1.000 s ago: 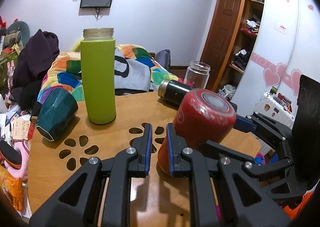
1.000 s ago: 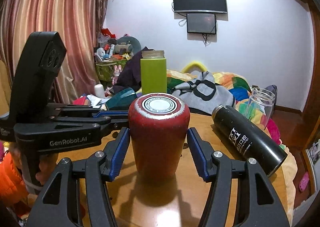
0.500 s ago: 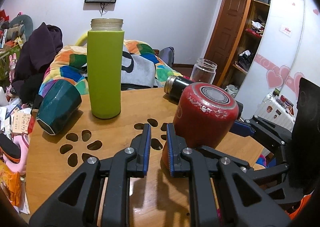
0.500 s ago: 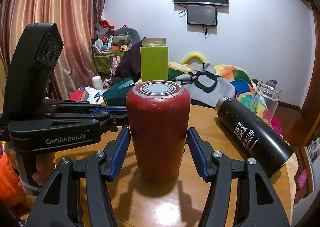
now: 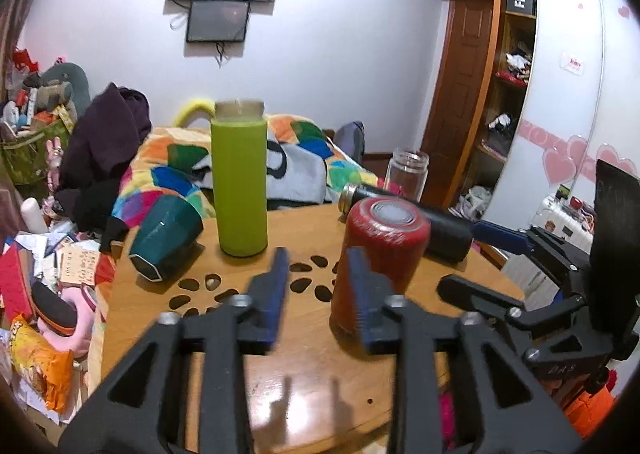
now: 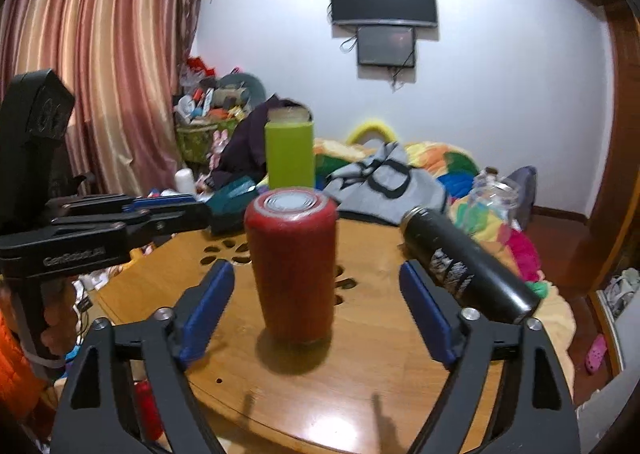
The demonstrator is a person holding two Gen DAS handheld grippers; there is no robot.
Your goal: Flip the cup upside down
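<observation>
A red cup (image 6: 294,266) stands upside down on the round wooden table (image 6: 360,386), its base ring facing up. It also shows in the left wrist view (image 5: 380,258). My right gripper (image 6: 316,306) is open wide, with one finger on each side of the cup and clear gaps to it. My left gripper (image 5: 318,290) is open and empty, just left of the cup; its right finger overlaps the cup in that view. The left gripper also shows from the side in the right wrist view (image 6: 172,214).
A tall green bottle (image 5: 239,182) stands at the back of the table. A dark teal cup (image 5: 166,238) lies on its side at the left. A black flask (image 6: 468,266) lies right of the red cup, with a glass jar (image 5: 406,174) behind it. Clutter surrounds the table.
My left gripper has opened from shut. My right gripper has opened wider and drawn back from the red cup, which stays standing upside down.
</observation>
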